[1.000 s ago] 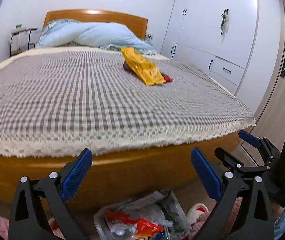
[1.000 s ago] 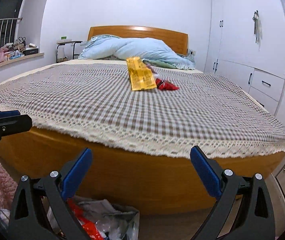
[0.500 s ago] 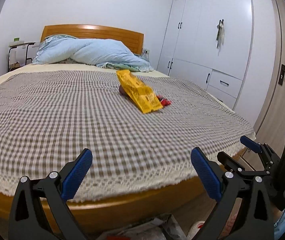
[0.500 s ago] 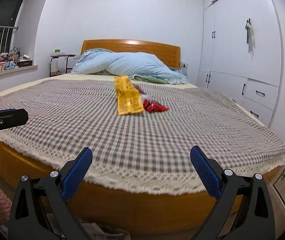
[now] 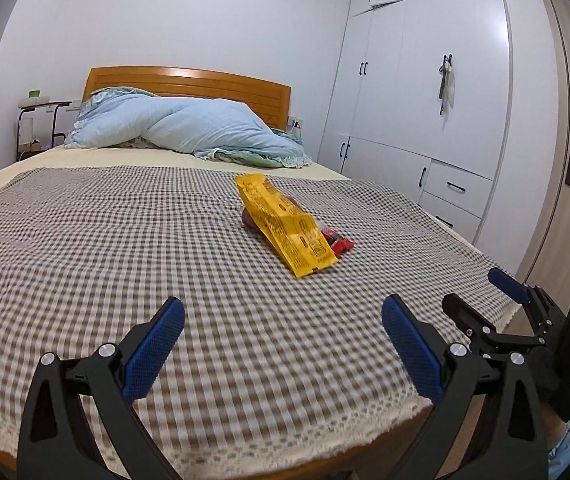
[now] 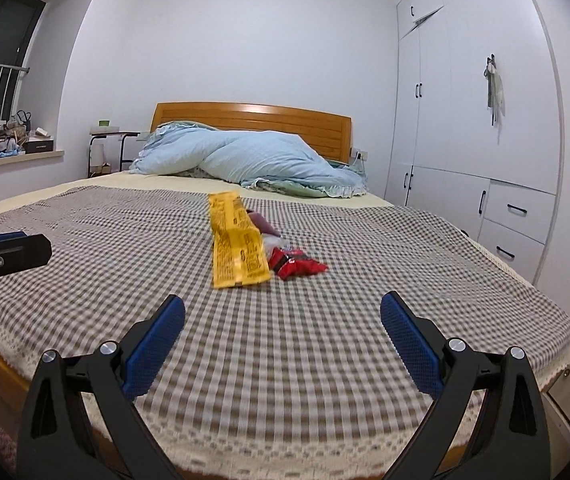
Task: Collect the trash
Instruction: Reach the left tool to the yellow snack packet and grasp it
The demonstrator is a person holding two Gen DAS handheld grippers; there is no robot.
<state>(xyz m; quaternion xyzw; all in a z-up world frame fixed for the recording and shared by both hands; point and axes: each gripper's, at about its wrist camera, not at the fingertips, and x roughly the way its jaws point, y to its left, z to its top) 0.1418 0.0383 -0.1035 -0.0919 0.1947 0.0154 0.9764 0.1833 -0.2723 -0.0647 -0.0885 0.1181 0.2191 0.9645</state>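
Left wrist view: the left gripper (image 5: 283, 344) hangs over the near part of the bed (image 5: 85, 248), its blue pads spread wide with nothing between them. Right wrist view: the right gripper (image 6: 283, 344) is likewise spread wide and empty above the checked bedspread (image 6: 325, 360). The trash lies near the middle of the bed, well ahead of both grippers: a long yellow wrapper (image 6: 235, 246), a crumpled red wrapper (image 6: 297, 267) just beside its near end on the right, and a small dark item (image 6: 261, 222) partly hidden behind the yellow one, too obscured to identify. A blue duvet (image 6: 245, 160) is heaped against the headboard, apart from the litter. Judged step: approach, no piece yet grasped. The next move seems to call for carrying one gripper forward and down to a wrapper, with the pads straddling it low to the cloth. Thin film lying flat may slide or let the bedspread bunch into the grip; the raised far end of the yellow wrapper looks the easier purchase.
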